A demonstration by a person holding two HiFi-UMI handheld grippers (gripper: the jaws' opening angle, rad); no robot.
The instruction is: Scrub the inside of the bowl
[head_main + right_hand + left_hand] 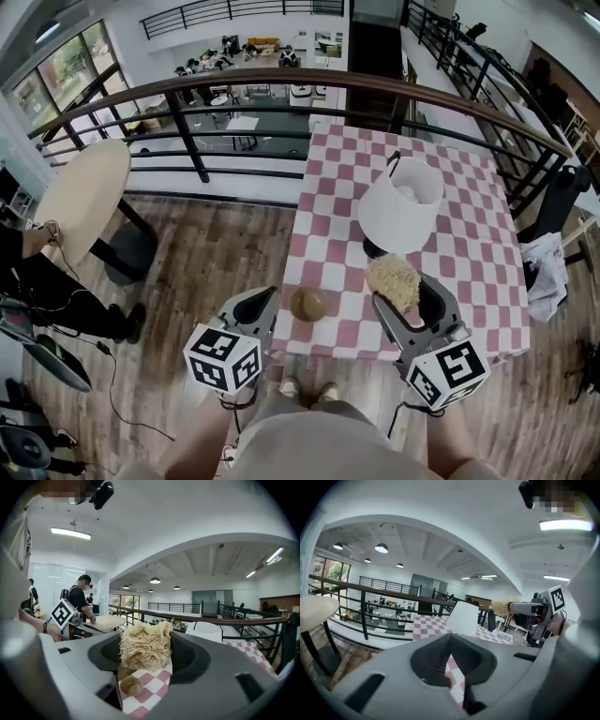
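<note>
Your right gripper (145, 637) is clamped on a scrubber (394, 279). It is a pale, straw-coloured wad of coarse, tangled fibres that bulges past the jaw tips. Your left gripper (451, 638) has its jaws closed tip to tip with nothing between them. Only checked cloth shows through the gap behind the tips.

The bowl (307, 303) sits at the lower centre of the head view, between your two grippers and touched by neither. It is small, round, brown and smooth, with its open side up. It stands near the desk's (469, 253) near edge, close to the near left corner.

The desk is rectangular, under a pink-and-white checked cloth. Your left gripper is just off its left edge, over the plank floor (216, 244), and your right one is over the near edge. Up the frame from the scrubber stands a white lamp (401, 202) with a tapered shade. Open cloth lies left of the lamp and above the bowl. A dark curved railing (234, 82) runs beyond the far edge.
</note>
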